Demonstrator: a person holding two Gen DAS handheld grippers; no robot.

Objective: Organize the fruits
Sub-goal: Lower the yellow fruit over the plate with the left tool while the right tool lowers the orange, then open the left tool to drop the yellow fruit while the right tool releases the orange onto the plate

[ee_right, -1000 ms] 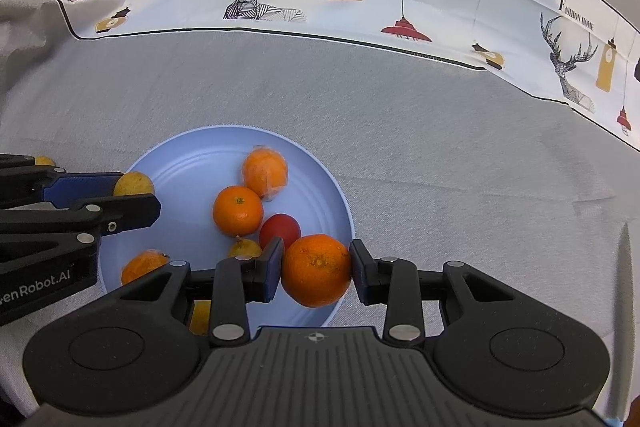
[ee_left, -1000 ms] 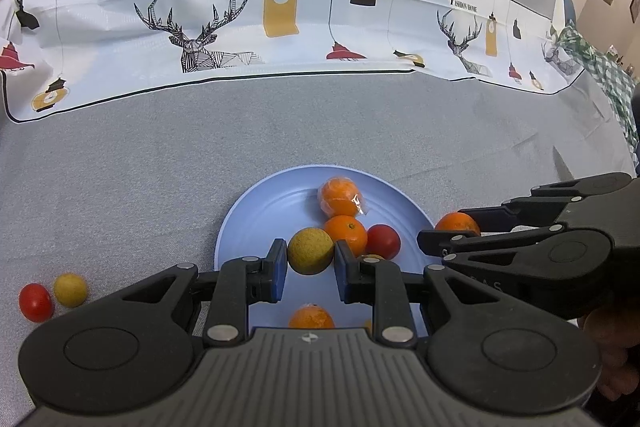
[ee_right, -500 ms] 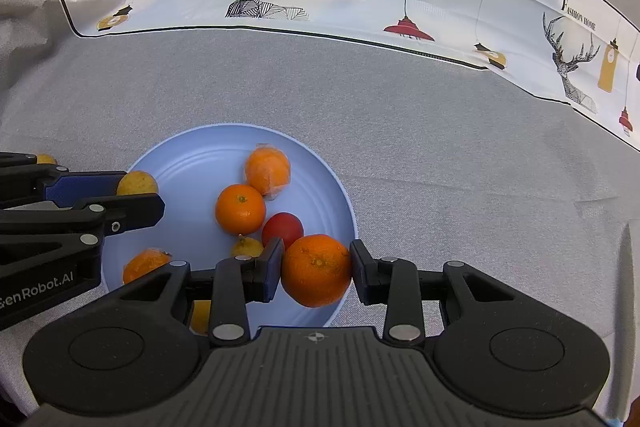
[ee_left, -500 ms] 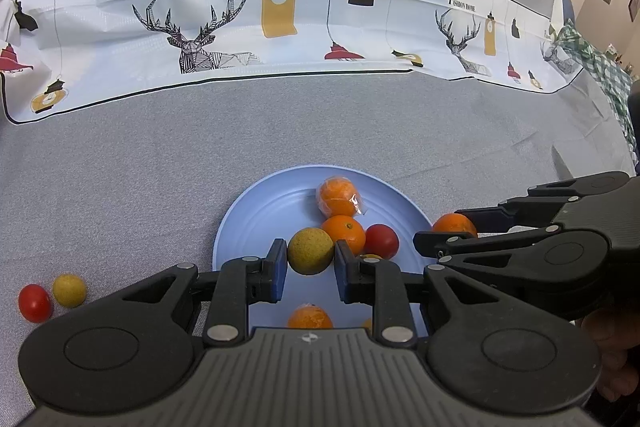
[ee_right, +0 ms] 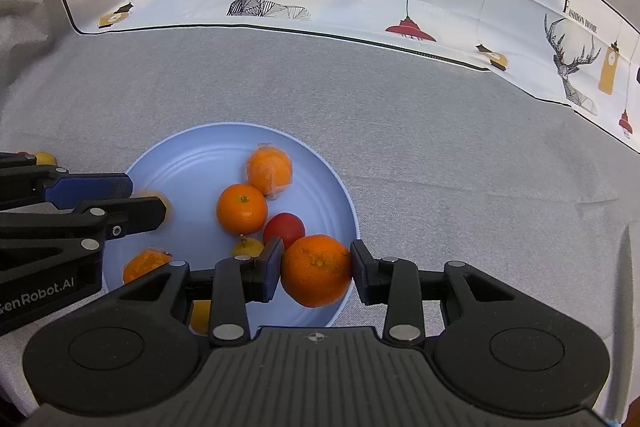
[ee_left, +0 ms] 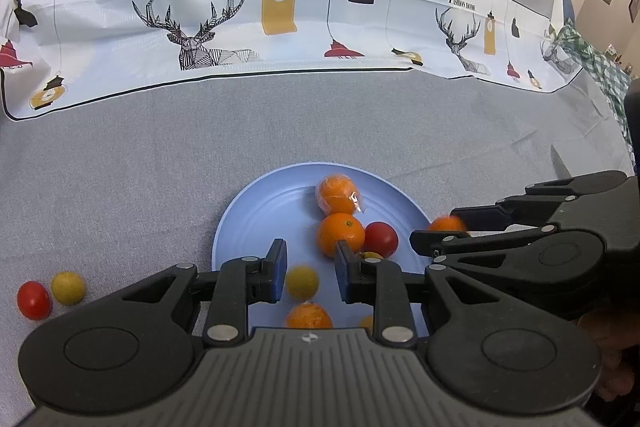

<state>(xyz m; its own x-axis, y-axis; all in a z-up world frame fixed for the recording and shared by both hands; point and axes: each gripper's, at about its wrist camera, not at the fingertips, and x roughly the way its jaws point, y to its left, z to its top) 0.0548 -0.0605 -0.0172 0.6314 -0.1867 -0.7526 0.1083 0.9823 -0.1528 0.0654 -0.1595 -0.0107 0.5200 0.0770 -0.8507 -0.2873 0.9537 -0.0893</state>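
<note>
Right gripper (ee_right: 316, 273) around orange (ee_right: 316, 270)

Matt grey woven cloth (ee_left: 120, 163), smooth glossy blue plate (ee_left: 256, 219), film-wrapped orange (ee_left: 336, 193)

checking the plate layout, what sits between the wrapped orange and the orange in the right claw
In the right wrist view, a red tomato lies between the wrapped orange and the right claw's orange.

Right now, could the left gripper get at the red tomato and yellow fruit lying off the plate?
Probably yes: the left gripper is open, and the red tomato and yellow fruit lie on bare cloth to its left, unobstructed.
</note>
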